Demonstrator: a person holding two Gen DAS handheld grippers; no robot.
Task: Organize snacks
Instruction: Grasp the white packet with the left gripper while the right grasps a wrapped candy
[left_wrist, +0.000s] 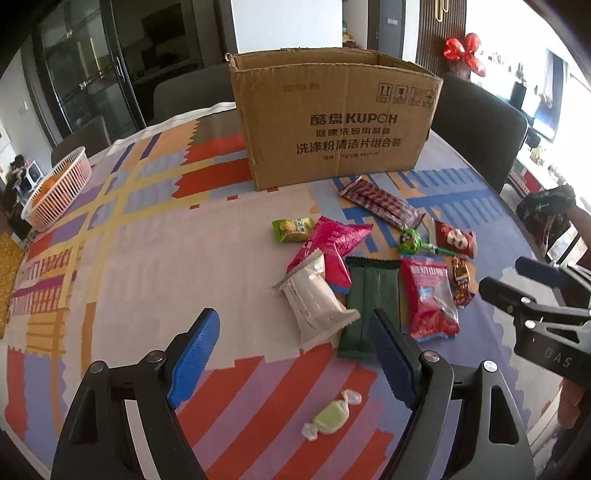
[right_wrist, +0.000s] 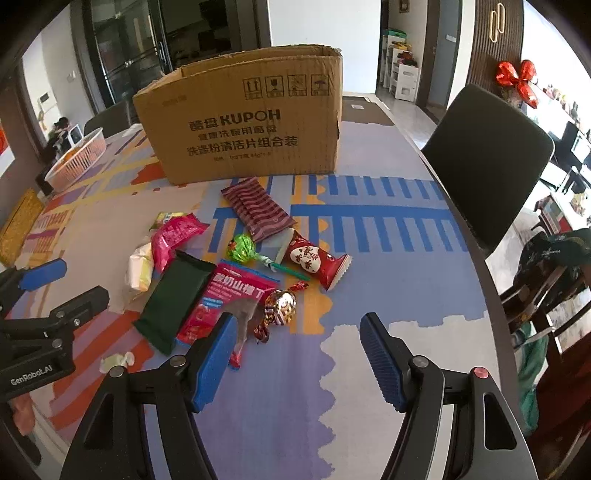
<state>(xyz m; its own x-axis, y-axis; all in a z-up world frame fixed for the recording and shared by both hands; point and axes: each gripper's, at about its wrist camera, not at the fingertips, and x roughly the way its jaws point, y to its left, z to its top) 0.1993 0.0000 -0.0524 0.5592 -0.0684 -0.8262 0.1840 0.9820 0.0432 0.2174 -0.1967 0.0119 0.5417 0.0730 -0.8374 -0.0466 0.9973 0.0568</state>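
An open cardboard box (left_wrist: 332, 122) (right_wrist: 243, 125) stands at the back of the table. Several snacks lie in front of it: a white packet (left_wrist: 314, 299), a dark green bar (left_wrist: 369, 306) (right_wrist: 173, 299), a red packet (left_wrist: 430, 299) (right_wrist: 225, 295), a pink packet (left_wrist: 332, 243), a striped maroon packet (right_wrist: 258, 206), a green lollipop (right_wrist: 242, 247), a red boot-shaped packet (right_wrist: 317, 262). A pale green wrapped candy (left_wrist: 332, 415) lies nearest. My left gripper (left_wrist: 295, 339) is open just before the white packet. My right gripper (right_wrist: 299, 343) is open, right of a gold-red candy (right_wrist: 280, 306).
A pink basket of oranges (left_wrist: 59, 188) sits at the table's far left. Dark chairs (right_wrist: 487, 158) stand around the table, whose edge curves along the right. The patterned tablecloth (left_wrist: 147, 258) covers the table.
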